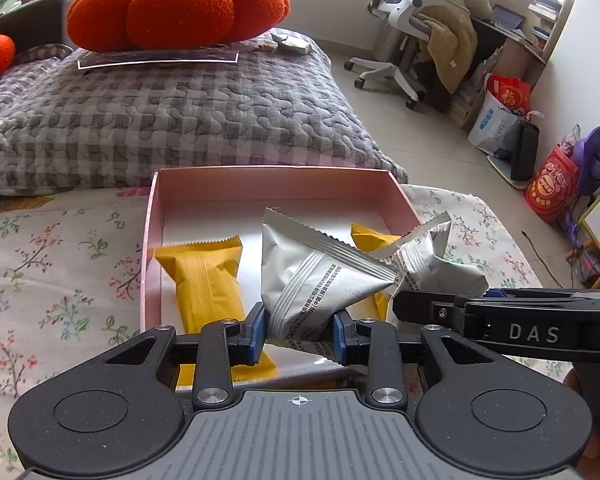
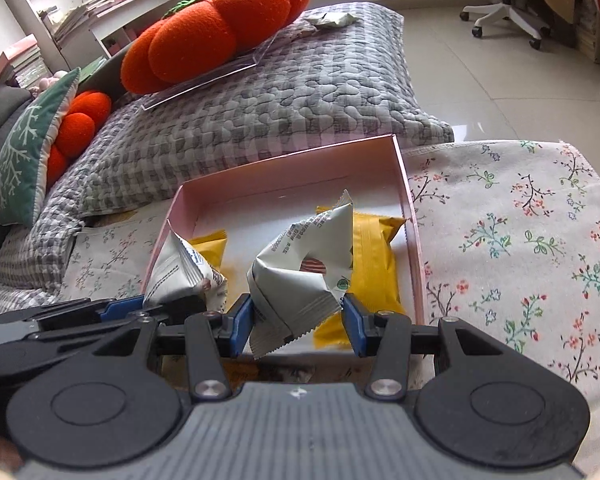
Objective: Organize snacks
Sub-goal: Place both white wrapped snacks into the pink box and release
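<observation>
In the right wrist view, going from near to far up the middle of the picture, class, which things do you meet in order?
Right gripper → silver snack packet held in its jaws → pink box far wall → grey checked quilt → orange pumpkin cushion.

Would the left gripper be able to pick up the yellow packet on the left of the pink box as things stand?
Probably not yet: the left gripper is shut on a silver packet. The yellow packet in the pink box lies uncovered.
</observation>
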Motion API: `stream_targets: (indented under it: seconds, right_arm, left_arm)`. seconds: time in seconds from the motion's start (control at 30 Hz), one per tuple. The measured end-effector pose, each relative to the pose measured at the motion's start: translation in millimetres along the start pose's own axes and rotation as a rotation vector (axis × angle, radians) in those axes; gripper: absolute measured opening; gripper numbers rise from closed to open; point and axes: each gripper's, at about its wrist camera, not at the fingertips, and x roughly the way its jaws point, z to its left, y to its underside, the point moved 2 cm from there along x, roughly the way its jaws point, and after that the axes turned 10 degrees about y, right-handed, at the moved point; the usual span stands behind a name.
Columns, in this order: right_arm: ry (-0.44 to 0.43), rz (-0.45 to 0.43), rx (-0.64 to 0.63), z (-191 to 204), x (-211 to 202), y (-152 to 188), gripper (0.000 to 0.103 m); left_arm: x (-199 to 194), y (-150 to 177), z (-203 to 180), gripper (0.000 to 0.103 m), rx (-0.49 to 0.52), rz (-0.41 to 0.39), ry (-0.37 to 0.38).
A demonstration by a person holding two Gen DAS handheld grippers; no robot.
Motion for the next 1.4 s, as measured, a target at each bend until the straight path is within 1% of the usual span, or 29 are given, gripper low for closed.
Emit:
stream_targets:
  seconds: [0.1, 0.2, 0.3, 0.43, 0.53, 0.7, 0.83, 0.87, 0.9, 0.93, 1.0, 1.07, 1.13, 1.23, 1.3, 1.33, 1.37, 1.4]
  right_arm:
    - [-0.007, -0.001, -0.003, -0.7, 4.1, -3.5, 0.044]
    - [-0.009, 0.01, -0.019, 1.8, 11.6, -4.9, 0.044]
    - [0.01, 0.014, -0.032, 4.1, 19.3, -4.2, 0.044]
    - [0.021, -0.009, -0.06, 6.5, 20.0, -3.6, 0.044]
    - [0.026, -0.02, -0.07, 8.2, 20.6, -5.3, 0.044]
    - [0.026, -0.031, -0.082, 11.0, 26.3, -12.0, 0.044]
    - [0.023, -0.034, -0.067, 12.9, 41.1, -23.9, 0.043]
    - [0.021, -0.035, -0.065, 13.4, 44.8, -27.4, 0.037]
    - [0.026, -0.033, -0.065, 14.6, 48.7, -31.0, 0.033]
    - [0.034, -0.031, -0.065, 16.2, 51.7, -33.0, 0.033]
    - [0.044, -0.039, -0.068, 19.6, 55.8, -36.8, 0.026]
    - [0.052, -0.053, -0.07, 21.2, 56.0, -36.2, 0.025]
    - [0.045, -0.066, -0.055, 18.6, 53.3, -33.1, 0.026]
    - [0.035, -0.078, -0.022, 12.5, 45.7, -29.0, 0.029]
    - [0.036, -0.087, 0.002, 8.3, 38.6, -26.5, 0.036]
    - [0.034, -0.092, 0.013, 6.7, 35.0, -26.5, 0.037]
    - [0.033, -0.099, 0.022, 4.7, 30.1, -25.3, 0.043]
    - [0.036, -0.107, 0.029, 3.2, 26.1, -24.7, 0.051]
  left_arm:
    - [9.8, -1.7, 1.4, 0.03, 0.007, 0.012, -0.014]
    - [21.2, -1.4, 4.5, 0.03, -0.007, 0.031, -0.033]
    - [30.0, 0.3, 9.9, 0.03, -0.025, 0.044, -0.043]
    - [35.5, 2.1, 13.0, 0.031, -0.018, 0.046, -0.061]
    - [35.9, -0.6, 13.4, 0.031, -0.012, 0.038, -0.064]
    - [42.7, -9.6, 22.2, 0.031, -0.03, 0.037, -0.059]
    - [52.4, -19.2, 32.2, 0.031, -0.039, 0.03, -0.054]
    - [54.5, -22.5, 33.5, 0.032, -0.04, 0.027, -0.052]
    - [56.7, -25.4, 33.8, 0.031, -0.036, 0.025, -0.057]
    - [58.7, -27.8, 34.1, 0.031, -0.031, 0.023, -0.064]
    - [61.9, -29.8, 35.0, 0.032, -0.028, 0.018, -0.063]
    - [62.0, -30.4, 37.4, 0.035, -0.034, 0.014, -0.047]
    - [59.4, -30.2, 39.5, 0.041, -0.053, 0.002, -0.024]
    - [55.4, -30.7, 38.4, 0.05, -0.06, -0.011, -0.017]
    - [49.7, -31.1, 35.3, 0.056, -0.055, -0.022, -0.014]
    - [45.5, -30.9, 34.1, 0.061, -0.053, -0.031, -0.016]
    - [40.3, -30.5, 32.4, 0.067, -0.05, -0.043, -0.021]
    - [34.8, -30.0, 30.2, 0.07, -0.044, -0.055, -0.025]
